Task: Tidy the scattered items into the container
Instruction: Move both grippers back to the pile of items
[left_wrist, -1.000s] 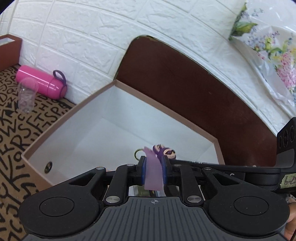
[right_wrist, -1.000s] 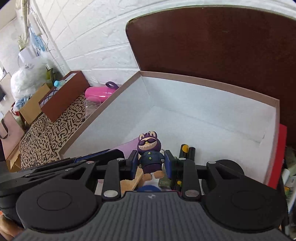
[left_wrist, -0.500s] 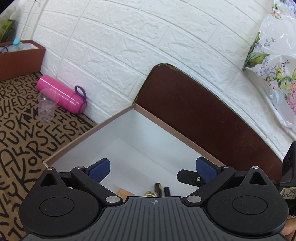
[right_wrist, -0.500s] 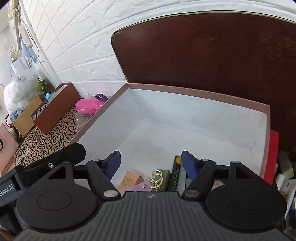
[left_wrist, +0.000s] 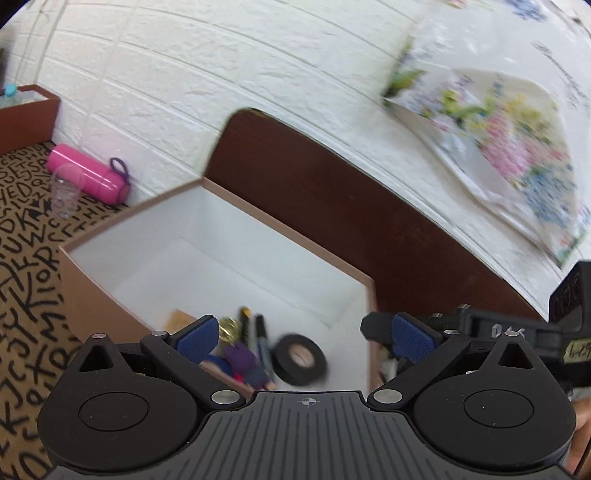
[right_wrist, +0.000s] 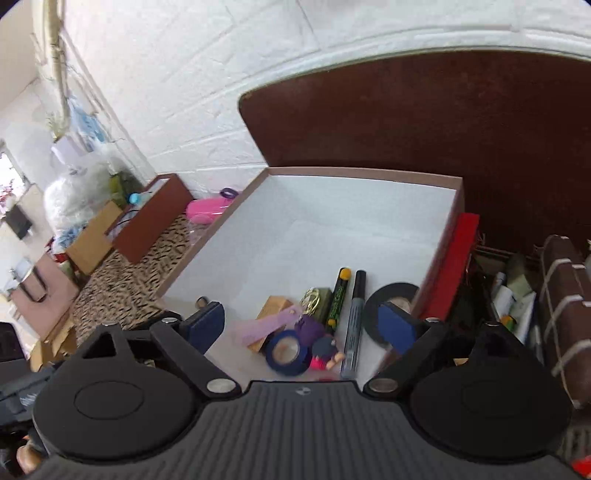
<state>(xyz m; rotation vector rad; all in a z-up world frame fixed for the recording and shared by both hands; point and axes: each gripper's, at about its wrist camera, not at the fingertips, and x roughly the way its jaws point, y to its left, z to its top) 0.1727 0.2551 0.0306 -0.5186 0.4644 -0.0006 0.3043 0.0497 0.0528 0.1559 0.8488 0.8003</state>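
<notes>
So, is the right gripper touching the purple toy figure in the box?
Apart. In the right wrist view the right gripper has opening jaws, and the purple toy figure lies free on the box floor between them.

Setting: a lived-in room of a home, used for storage as much as for living.
Walls: white brick-pattern panelling (left_wrist: 177, 74) ran behind everything.
Surface: a tan cloth printed with black letters (left_wrist: 26, 236) covered the tabletop.
Household goods: a pink flask (left_wrist: 86, 179) lay by the wall at far left, a clear plastic cup (left_wrist: 66, 192) just before it.
Clutter: a flowered plastic bag (left_wrist: 509, 147) hung at right; cardboard boxes (right_wrist: 92, 240) and stuffed white bags (right_wrist: 74, 195) crowded the far left.
</notes>
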